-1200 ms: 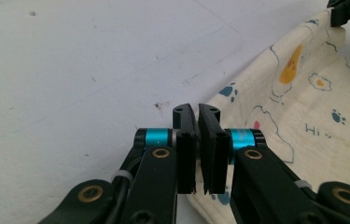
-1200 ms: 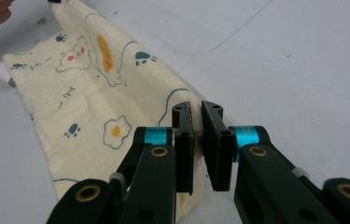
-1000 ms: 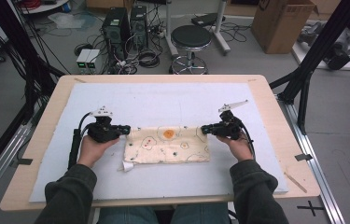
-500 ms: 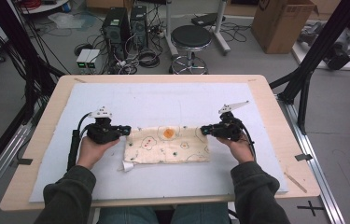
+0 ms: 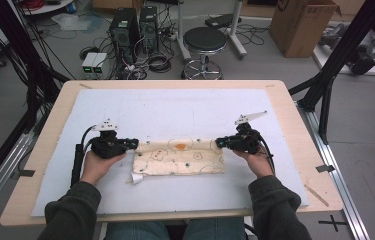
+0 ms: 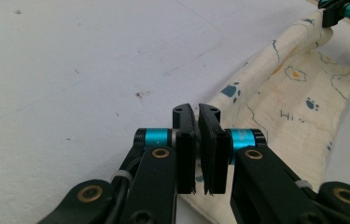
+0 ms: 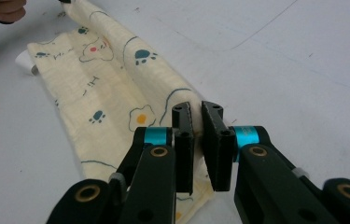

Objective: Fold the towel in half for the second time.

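- The cloth [image 5: 180, 156], a cream piece printed with paw and egg shapes, is lying near the six o'clock edge of the white mat [image 5: 175, 115] on the table [image 5: 285, 100], stretched from nine to three o'clock.
- The left gripper [image 5: 134, 143] is clenching the cloth's far corner at the nine o'clock end; in the left gripper view its jaws are pressing together on the fabric [image 6: 256, 93].
- The right gripper [image 5: 220, 143] is pinching the far corner at the three o'clock end, with the cloth [image 7: 116, 88] running away from its nearly closed jaws.
- Compared with a second ago, the cloth is looking narrower and neater: its far edge is now lifted and rolled over towards six o'clock, forming a raised ridge between the two grippers.
- Both hands are sitting almost where they were, so the change is in the fabric rather than the reach.
- This is reading as a lengthwise fold under way; laying the held edge onto the near edge is likely coming next.
- A small white tag [image 5: 136, 177] is poking out at the near left corner.
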Motion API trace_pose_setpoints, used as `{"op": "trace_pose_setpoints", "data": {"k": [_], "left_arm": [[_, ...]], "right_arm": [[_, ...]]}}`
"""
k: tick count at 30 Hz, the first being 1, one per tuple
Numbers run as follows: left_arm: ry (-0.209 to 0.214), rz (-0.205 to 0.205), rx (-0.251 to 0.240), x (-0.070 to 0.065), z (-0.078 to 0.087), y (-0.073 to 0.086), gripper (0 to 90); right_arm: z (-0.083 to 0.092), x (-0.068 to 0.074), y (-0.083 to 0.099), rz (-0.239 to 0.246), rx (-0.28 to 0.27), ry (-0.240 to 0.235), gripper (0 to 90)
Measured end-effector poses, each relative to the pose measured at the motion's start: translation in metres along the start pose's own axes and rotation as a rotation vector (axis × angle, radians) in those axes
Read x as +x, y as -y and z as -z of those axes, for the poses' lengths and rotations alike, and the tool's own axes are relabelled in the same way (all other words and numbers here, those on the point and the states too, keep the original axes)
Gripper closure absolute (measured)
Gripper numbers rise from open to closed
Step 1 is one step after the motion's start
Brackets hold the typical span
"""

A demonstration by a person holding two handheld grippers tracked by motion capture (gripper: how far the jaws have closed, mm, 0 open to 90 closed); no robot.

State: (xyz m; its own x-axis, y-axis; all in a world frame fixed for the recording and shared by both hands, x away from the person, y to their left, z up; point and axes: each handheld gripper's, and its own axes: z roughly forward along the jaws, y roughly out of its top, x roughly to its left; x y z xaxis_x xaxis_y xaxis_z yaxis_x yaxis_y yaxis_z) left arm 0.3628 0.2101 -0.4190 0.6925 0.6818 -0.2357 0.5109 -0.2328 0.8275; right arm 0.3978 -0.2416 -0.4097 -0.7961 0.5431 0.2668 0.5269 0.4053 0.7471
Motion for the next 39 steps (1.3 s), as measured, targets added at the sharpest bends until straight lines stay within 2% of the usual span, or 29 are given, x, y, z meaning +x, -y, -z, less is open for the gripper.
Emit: {"op": "trace_pose_setpoints", "data": {"k": [8,14,28,39], "left_arm": [[0.012,-0.010,-0.011,-0.004,0.004,0.001,84.8],[0.021,-0.013,-0.013,-0.005,0.007,0.003,84.8],[0.034,-0.010,-0.019,-0.008,0.011,0.008,84.6],[0.038,-0.026,-0.013,-0.011,0.015,0.011,84.7]], "right_arm": [[0.004,0.003,0.002,0.000,-0.005,-0.009,83.3],[0.007,0.005,0.002,0.019,-0.021,-0.014,83.3],[0.008,0.010,0.006,0.023,-0.011,-0.024,83.3],[0.009,0.016,0.007,0.042,-0.008,-0.027,83.3]]}}
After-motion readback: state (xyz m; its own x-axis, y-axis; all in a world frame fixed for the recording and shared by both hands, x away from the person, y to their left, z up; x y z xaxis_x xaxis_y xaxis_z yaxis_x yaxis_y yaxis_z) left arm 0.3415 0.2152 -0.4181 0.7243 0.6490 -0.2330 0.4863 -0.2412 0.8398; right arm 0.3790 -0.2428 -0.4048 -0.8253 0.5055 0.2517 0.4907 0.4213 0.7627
